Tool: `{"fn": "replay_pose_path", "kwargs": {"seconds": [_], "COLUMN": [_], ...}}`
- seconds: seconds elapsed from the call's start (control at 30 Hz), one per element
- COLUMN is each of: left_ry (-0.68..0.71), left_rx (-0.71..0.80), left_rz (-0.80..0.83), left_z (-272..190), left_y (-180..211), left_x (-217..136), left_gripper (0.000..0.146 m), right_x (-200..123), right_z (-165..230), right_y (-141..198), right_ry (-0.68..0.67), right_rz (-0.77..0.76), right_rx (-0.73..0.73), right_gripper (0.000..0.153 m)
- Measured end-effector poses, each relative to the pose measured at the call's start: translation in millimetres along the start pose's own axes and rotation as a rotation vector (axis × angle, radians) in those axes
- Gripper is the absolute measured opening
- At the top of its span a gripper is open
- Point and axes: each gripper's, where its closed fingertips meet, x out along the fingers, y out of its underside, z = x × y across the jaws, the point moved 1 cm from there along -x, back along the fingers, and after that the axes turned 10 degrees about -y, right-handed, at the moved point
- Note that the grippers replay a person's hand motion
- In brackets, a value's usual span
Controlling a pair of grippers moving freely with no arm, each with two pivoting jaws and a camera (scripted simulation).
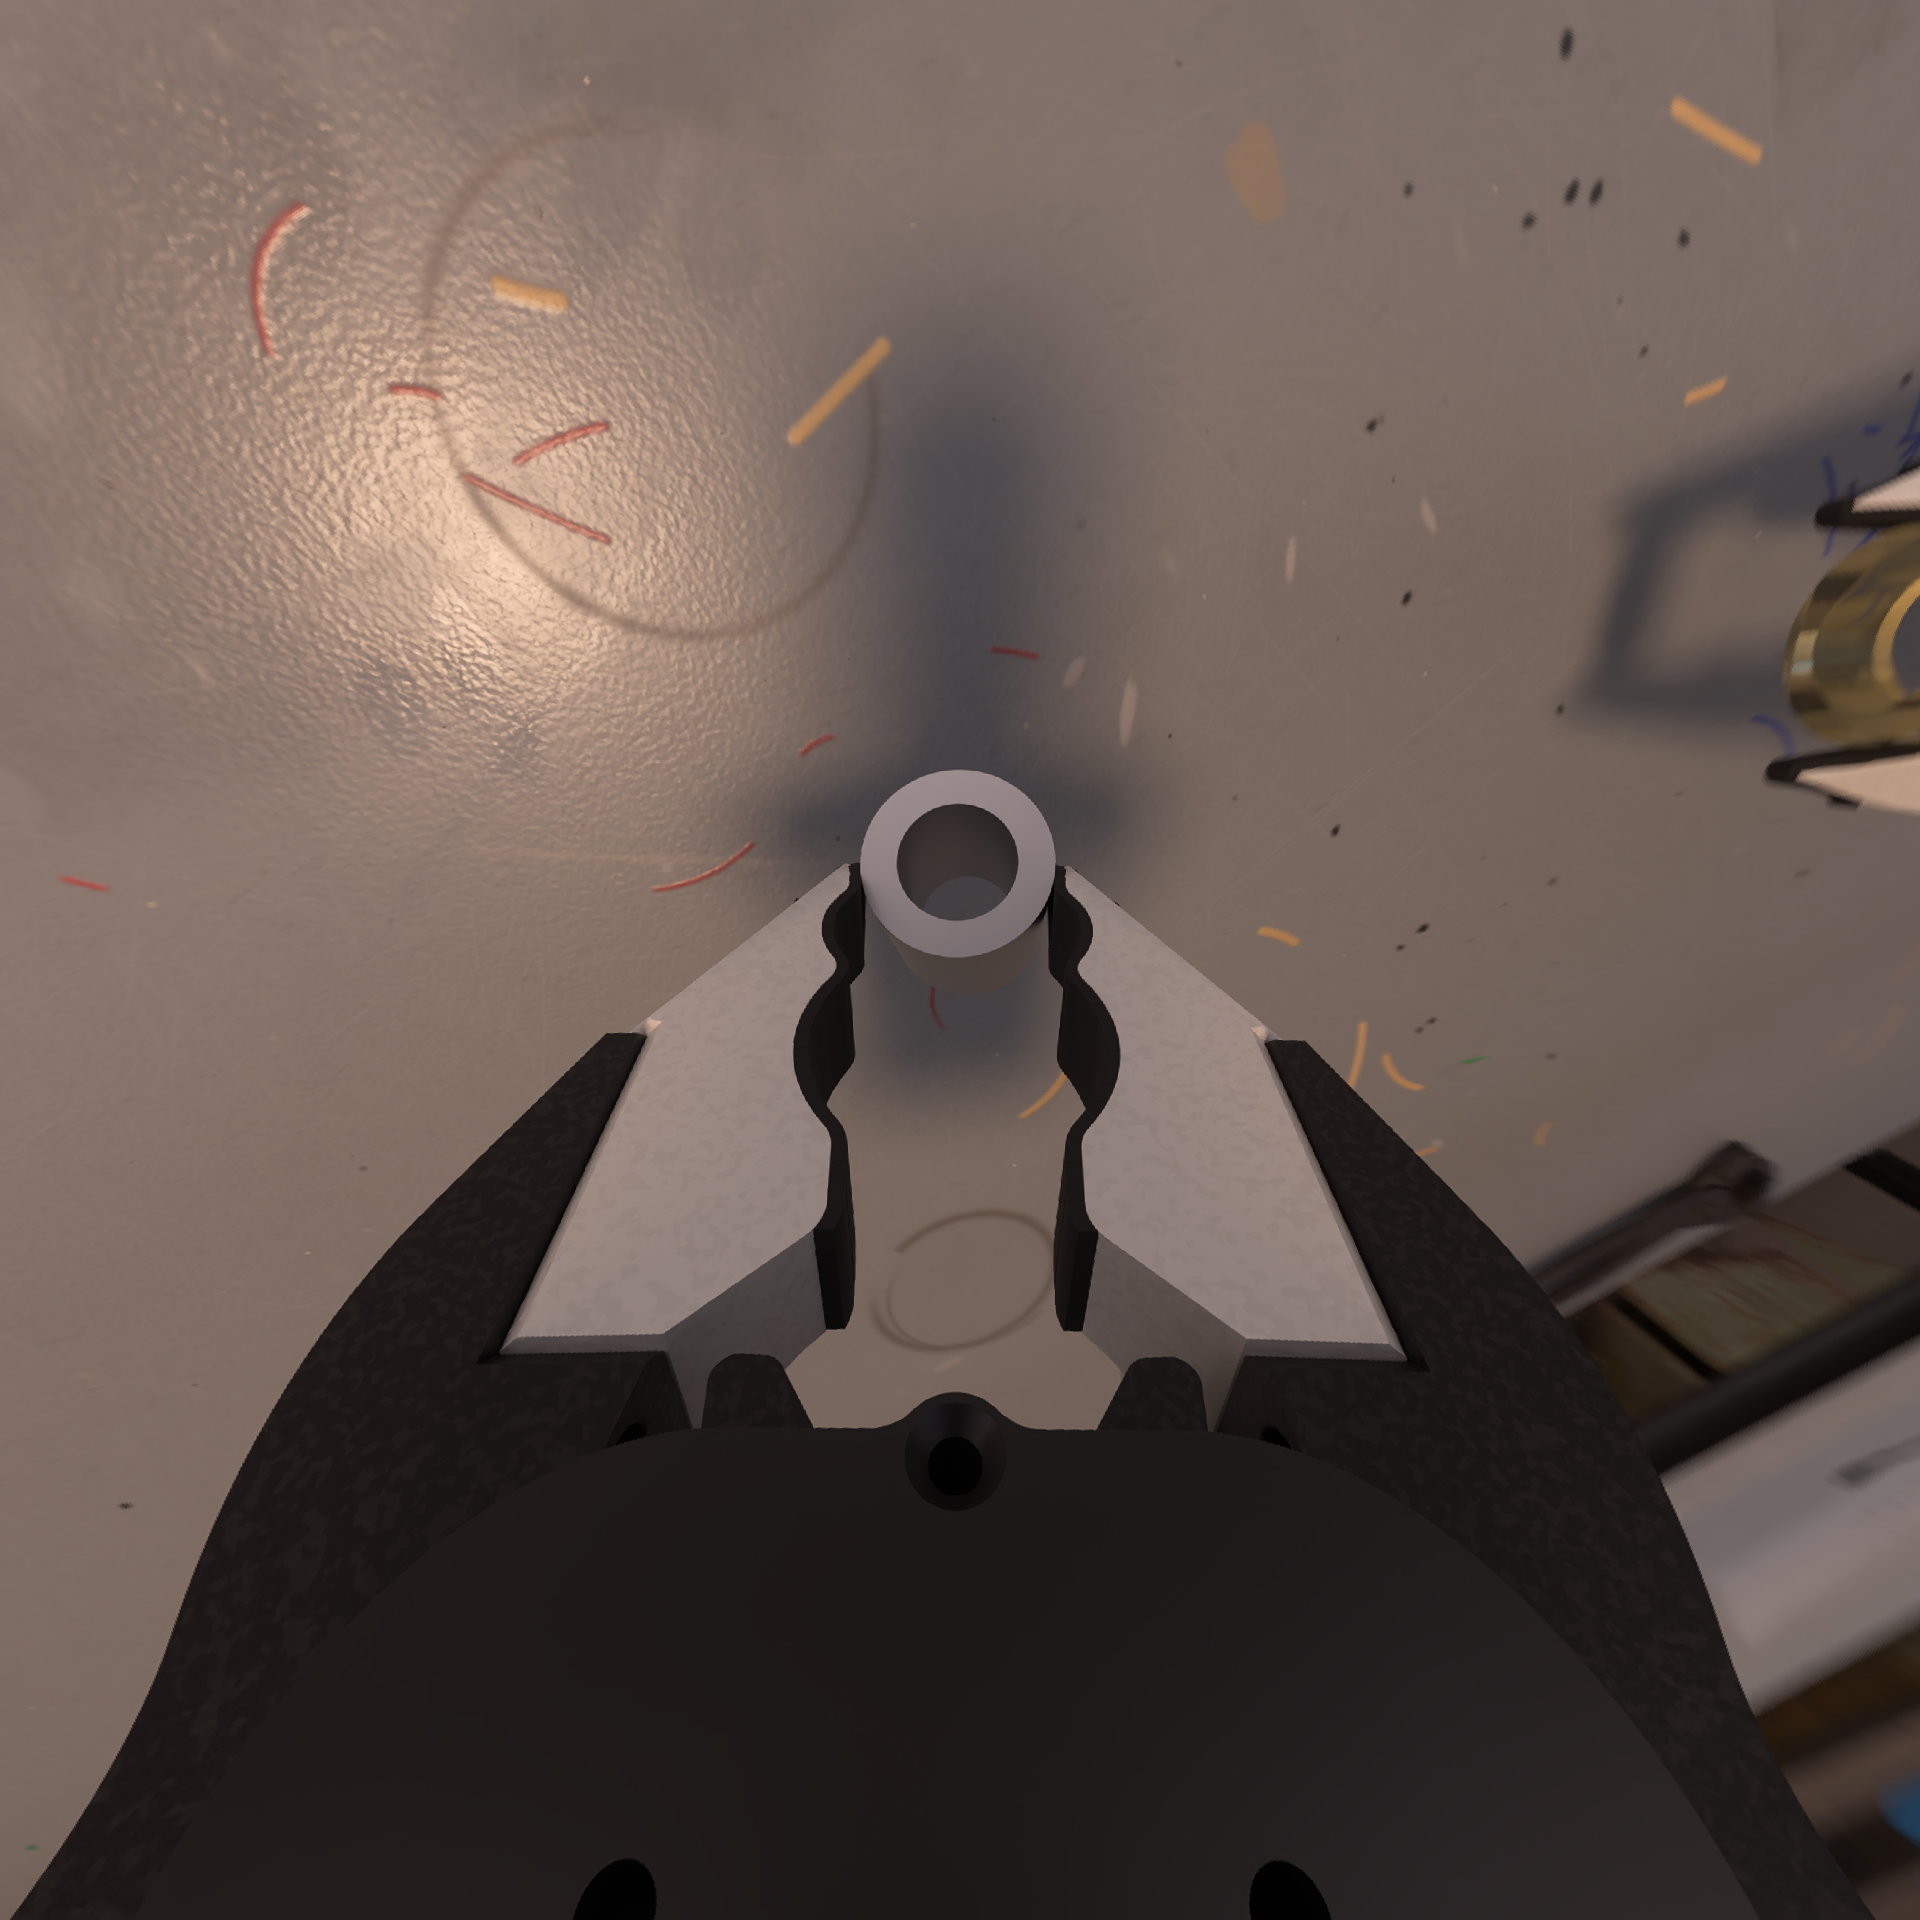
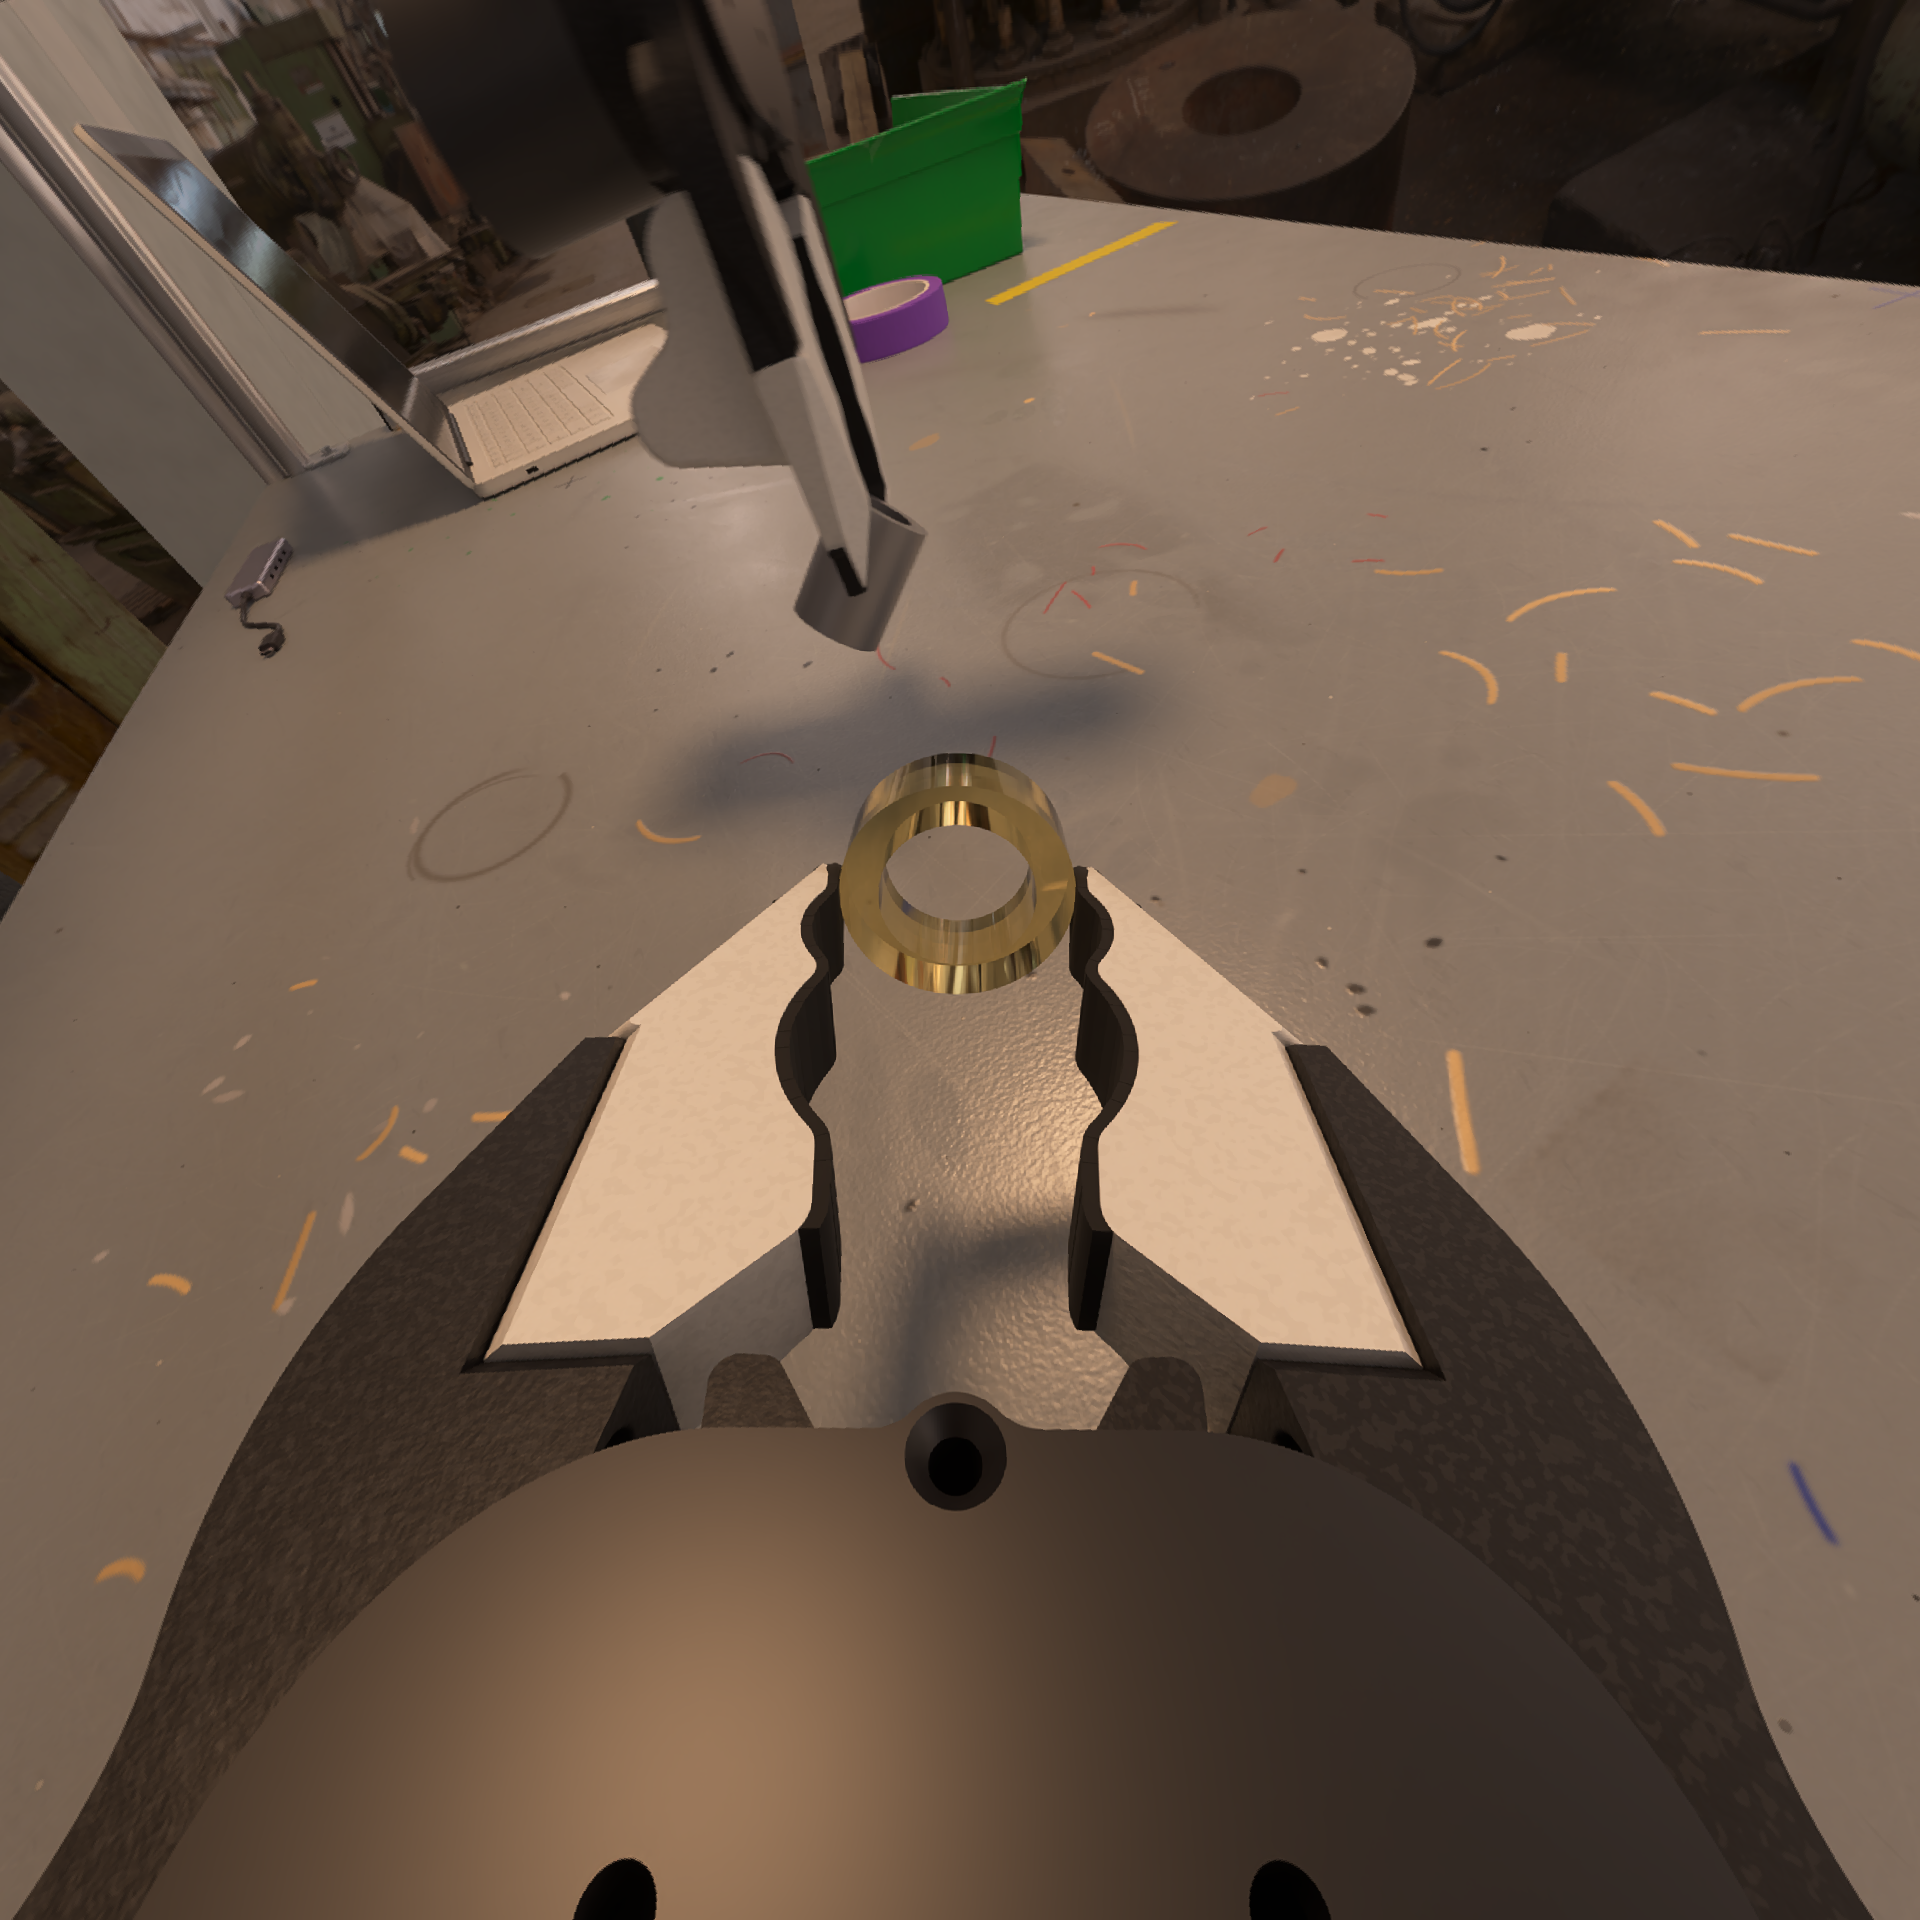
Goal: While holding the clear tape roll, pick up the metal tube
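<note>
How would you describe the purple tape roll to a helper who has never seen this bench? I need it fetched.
Start at the open laptop on the grey table's far left side, then look right to the green folder standing behind it. The purple tape roll lies flat just in front of that folder, the only purple thing there.

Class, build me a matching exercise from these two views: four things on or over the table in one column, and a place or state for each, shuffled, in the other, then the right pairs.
Things
1. metal tube
2. clear tape roll
3. purple tape roll
4. laptop

Places or states
A. open, at the table's far left edge
B. lying flat in front of the green folder
C. clamped in the left gripper, off the table
D. clamped in the right gripper

Pairs: 1-C, 2-D, 3-B, 4-A
</note>
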Motion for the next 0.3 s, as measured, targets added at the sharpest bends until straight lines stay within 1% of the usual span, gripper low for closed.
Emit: {"fn": "replay_pose_path", "kwargs": {"seconds": [0.07, 0.2, 0.3], "left_ry": [0.057, 0.110, 0.086], "left_rx": [-0.040, -0.120, -0.130], "left_rz": [0.074, 0.163, 0.217], "left_z": [3.1, 10.0, 17.7], "left_y": [-6.8, -11.3, -9.0], "left_x": [3.4, 13.8, 21.7], "left_gripper": [0.035, 0.035, 0.035], "right_x": [-1.0, -2.3, -1.9], "right_z": [0.3, 0.9, 1.1], "right_y": [-0.6, -0.8, -0.5], "right_ry": [0.000, -0.005, -0.008], "right_rz": [-0.008, -0.016, -0.012], "right_rx": [-0.002, 0.002, 0.001], "right_gripper": [0.043, 0.043, 0.043]}}
